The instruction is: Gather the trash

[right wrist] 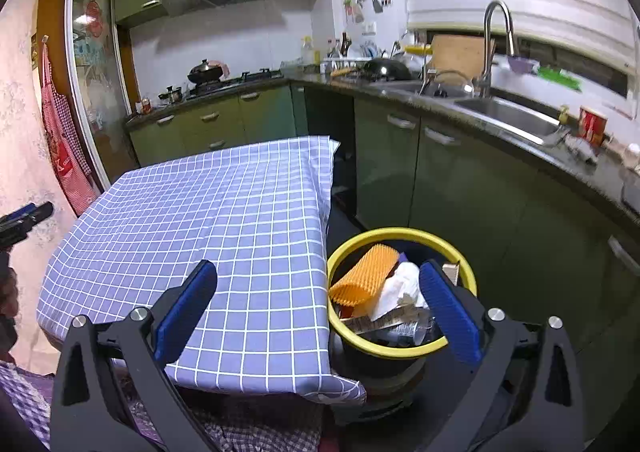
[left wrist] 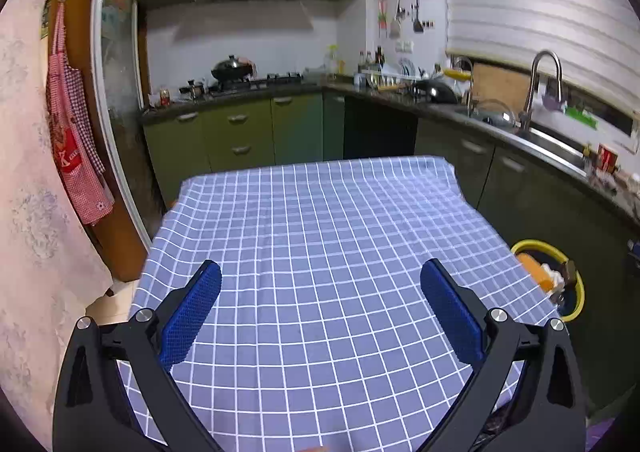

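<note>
Right wrist view shows the right hand-held gripper spread wide with nothing between its blue pads, hanging over the right edge of the tabletop. Just beside that edge stands the yellow-rimmed bin, holding an orange ribbed sheet, white crumpled paper and other wrappers. The left hand-held gripper is likewise spread, above the checked cloth.
</note>
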`<state>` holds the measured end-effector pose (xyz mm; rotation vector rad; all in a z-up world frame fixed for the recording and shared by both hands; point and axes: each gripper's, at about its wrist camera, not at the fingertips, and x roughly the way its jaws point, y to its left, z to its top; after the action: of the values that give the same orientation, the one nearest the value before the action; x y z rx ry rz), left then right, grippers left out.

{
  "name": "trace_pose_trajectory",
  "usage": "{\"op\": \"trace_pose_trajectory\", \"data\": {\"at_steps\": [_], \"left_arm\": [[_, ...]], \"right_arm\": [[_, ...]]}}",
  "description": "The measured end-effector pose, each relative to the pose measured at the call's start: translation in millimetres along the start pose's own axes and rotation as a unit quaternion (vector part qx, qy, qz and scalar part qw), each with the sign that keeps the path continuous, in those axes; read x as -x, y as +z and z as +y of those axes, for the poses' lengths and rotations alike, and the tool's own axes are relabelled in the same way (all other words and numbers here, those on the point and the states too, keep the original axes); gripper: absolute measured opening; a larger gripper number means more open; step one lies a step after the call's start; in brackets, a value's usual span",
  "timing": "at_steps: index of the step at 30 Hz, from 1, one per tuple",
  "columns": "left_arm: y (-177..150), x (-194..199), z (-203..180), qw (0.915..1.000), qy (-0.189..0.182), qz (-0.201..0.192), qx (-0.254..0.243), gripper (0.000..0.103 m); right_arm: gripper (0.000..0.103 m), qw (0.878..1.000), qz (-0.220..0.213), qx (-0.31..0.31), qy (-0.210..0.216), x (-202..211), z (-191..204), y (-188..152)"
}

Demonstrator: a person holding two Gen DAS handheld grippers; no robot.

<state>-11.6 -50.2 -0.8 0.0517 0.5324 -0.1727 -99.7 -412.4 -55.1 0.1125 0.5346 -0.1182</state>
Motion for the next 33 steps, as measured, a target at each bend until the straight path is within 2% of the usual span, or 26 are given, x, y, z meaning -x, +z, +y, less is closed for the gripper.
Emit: {"op": "trace_pose_trajectory", "data": {"at_steps": [4,10,33], "left_arm": [[-3,25,7,0.9998,-0.004,-0.019,0.002,0.098],[-13,38,6,0.9997,0.010,-0.024,-0.002,0.098],[-17,29,6,0.9998,0.014,-0.011,-0.005,0.098]], "right_arm": [[0.096,1.000,-0.014,0.010,-0.013,6,5,-1],[0.096,1.000,-0.009,0.004,-0.009,3,7,-4],[0.096,1.000,-0.003,-0.001,-0.006,-9,10,-6]]}}
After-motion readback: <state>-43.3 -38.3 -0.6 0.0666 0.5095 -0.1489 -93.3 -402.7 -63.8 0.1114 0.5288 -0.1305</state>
